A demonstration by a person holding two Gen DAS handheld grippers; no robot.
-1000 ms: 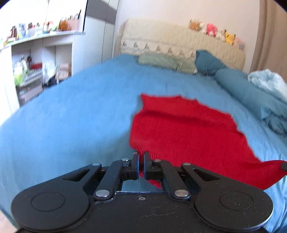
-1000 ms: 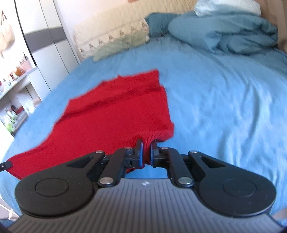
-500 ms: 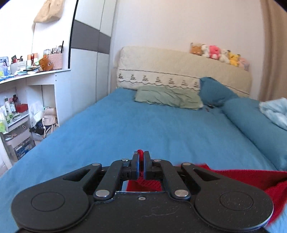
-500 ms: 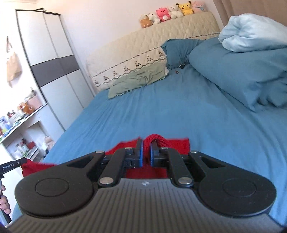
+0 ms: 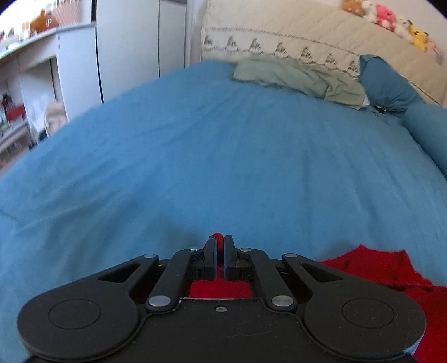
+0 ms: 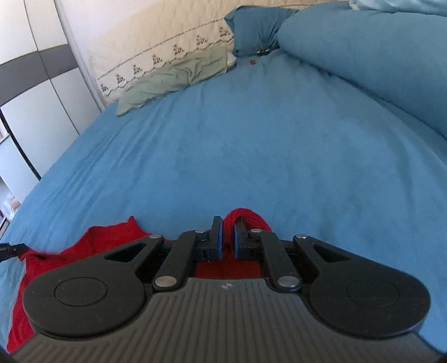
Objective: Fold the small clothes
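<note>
A red knit garment (image 5: pixel 374 268) lies on the blue bedsheet (image 5: pixel 223 156). My left gripper (image 5: pixel 220 245) is shut on one edge of it; a red tuft pokes out between the fingers. My right gripper (image 6: pixel 228 229) is shut on another edge of the red garment (image 6: pixel 106 237), with a red loop bulging over the right finger. Most of the garment is hidden under and behind both grippers. The tip of the left gripper shows at the left edge of the right wrist view (image 6: pixel 8 249).
A green pillow (image 5: pixel 299 78) and a beige headboard (image 5: pixel 307 36) with plush toys (image 5: pixel 391 19) are at the far end. Blue pillows and duvet (image 6: pixel 363 55) lie on the right. A white wardrobe (image 5: pixel 125 44) and shelves (image 5: pixel 25 83) stand to the left.
Both grippers have carried the garment's near edge forward over itself toward the headboard. The red spread that lay ahead of me is now beneath and beside the grippers.
</note>
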